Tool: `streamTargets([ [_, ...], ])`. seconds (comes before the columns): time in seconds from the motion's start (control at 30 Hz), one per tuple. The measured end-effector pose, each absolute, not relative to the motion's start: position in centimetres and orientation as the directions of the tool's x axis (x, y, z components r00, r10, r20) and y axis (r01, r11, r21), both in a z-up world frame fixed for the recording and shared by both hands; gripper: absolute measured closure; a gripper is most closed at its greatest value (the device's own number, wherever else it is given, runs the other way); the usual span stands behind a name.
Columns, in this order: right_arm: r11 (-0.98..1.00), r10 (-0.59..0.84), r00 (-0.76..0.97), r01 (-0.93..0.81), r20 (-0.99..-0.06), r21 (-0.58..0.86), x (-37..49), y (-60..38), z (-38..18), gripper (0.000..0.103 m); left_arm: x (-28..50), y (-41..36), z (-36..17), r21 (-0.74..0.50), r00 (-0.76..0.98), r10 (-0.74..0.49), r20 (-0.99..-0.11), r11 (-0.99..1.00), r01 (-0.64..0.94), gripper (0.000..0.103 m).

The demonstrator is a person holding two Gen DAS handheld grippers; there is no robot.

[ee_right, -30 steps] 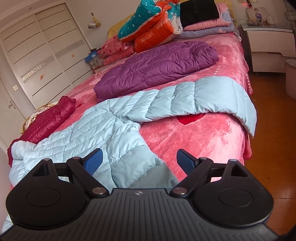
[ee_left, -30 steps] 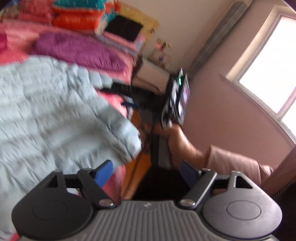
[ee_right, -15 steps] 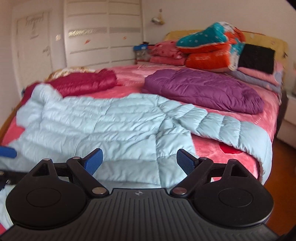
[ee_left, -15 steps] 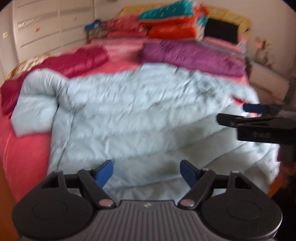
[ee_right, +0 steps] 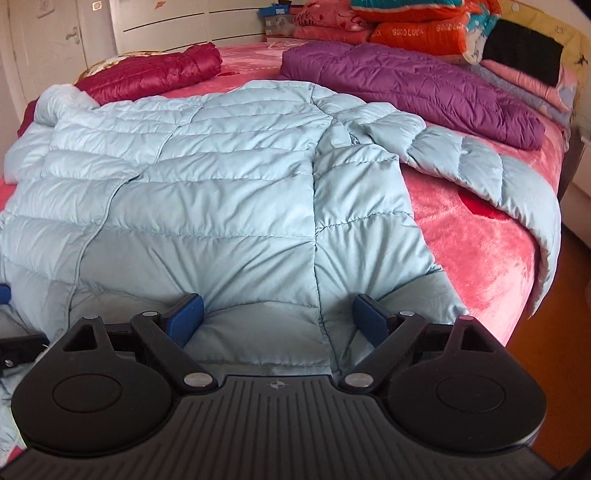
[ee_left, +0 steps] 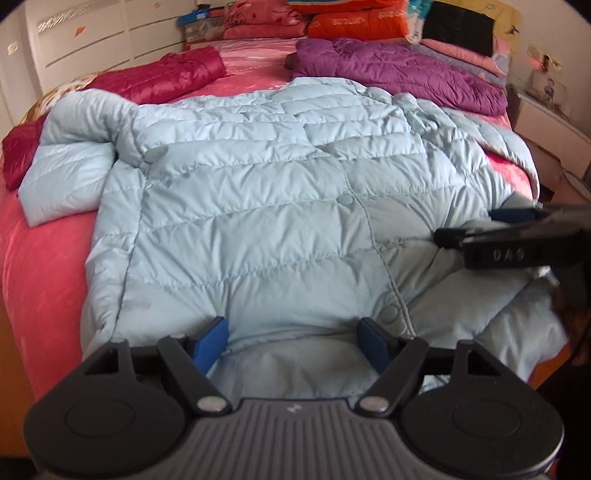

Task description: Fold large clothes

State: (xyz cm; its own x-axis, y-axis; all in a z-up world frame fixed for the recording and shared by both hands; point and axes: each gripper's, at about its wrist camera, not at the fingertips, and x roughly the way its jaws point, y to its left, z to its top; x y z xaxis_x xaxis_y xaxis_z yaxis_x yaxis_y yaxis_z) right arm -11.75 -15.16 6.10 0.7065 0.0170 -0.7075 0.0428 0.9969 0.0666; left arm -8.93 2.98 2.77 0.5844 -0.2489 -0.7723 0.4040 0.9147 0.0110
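A large light-blue puffer jacket (ee_left: 258, 206) lies spread front up on the pink bed, hem toward me; it also shows in the right wrist view (ee_right: 229, 199). Its one sleeve (ee_right: 491, 173) trails to the bed's right edge, the other sleeve (ee_left: 66, 177) lies at the left. My left gripper (ee_left: 293, 341) is open, its blue pads over the hem near the snap placket. My right gripper (ee_right: 277, 317) is open over the hem's right part. The right gripper also shows from the side in the left wrist view (ee_left: 517, 236), right of the placket.
A dark-red jacket (ee_left: 162, 74) and a purple jacket (ee_left: 399, 70) lie farther back on the pink bedspread (ee_right: 476, 236). Folded quilts and pillows (ee_right: 417, 29) are stacked at the headboard. A white nightstand (ee_left: 554, 129) stands at the right, a white wardrobe (ee_right: 55, 40) at the left.
Both cameras swung round to face the bed and came down close to the jacket's hem. Both grippers stayed open.
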Motion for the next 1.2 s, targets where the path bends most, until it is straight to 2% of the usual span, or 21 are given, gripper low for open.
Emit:
streamTargets([
  [0.03,0.997,0.015,0.711,0.042,-0.703,0.064,-11.7,-15.0,6.1,0.000,-9.1,3.1,3.4,0.001,0.588,-0.255,-0.767,0.917,0.399,0.033],
  [0.17,0.996,0.043,0.716,0.025,-0.697,0.087,-11.3,-16.1,6.2,0.000,-9.7,3.2,7.2,-0.022,0.658,-0.314,-0.685,0.911,0.412,0.035],
  [0.37,0.979,0.032,0.764,0.107,-0.645,0.176,-12.7,-19.2,8.0,0.000,-8.3,2.8,12.1,-0.049,0.734,-0.359,-0.576,0.912,0.408,0.028],
  [0.53,0.918,0.009,0.818,0.220,-0.575,0.329,-13.7,-23.2,9.0,0.000,-4.4,5.0,12.6,-0.106,0.795,-0.293,-0.531,0.954,0.281,0.027],
  [0.67,0.868,-0.014,0.830,0.287,-0.558,0.405,-14.0,-25.1,8.9,0.000,-0.3,9.4,11.8,-0.246,0.822,-0.227,-0.522,0.963,0.110,0.027],
  [0.77,0.863,-0.031,0.830,0.303,-0.557,0.403,-14.0,-25.3,8.8,0.000,2.1,13.4,11.2,-0.255,0.866,-0.082,-0.493,0.965,-0.054,0.027],
  [0.83,0.868,-0.031,0.829,0.299,-0.558,0.396,-13.7,-25.1,8.7,0.000,3.6,16.2,10.1,-0.257,0.860,0.004,-0.510,0.954,-0.156,0.027],
  [0.9,0.877,-0.038,0.826,0.297,-0.562,0.378,-13.4,-24.6,8.7,0.000,4.7,19.0,8.5,-0.324,0.841,0.015,-0.542,0.919,-0.225,0.028],
  [1.03,0.890,-0.043,0.825,0.288,-0.563,0.354,-12.9,-23.6,8.8,0.000,6.1,21.8,5.5,-0.415,0.812,-0.025,-0.583,0.868,-0.272,0.028],
  [1.2,0.907,-0.036,0.822,0.266,-0.568,0.327,-11.3,-22.2,8.7,0.000,8.5,22.9,3.0,-0.543,0.781,-0.151,-0.607,0.795,-0.268,0.027],
])
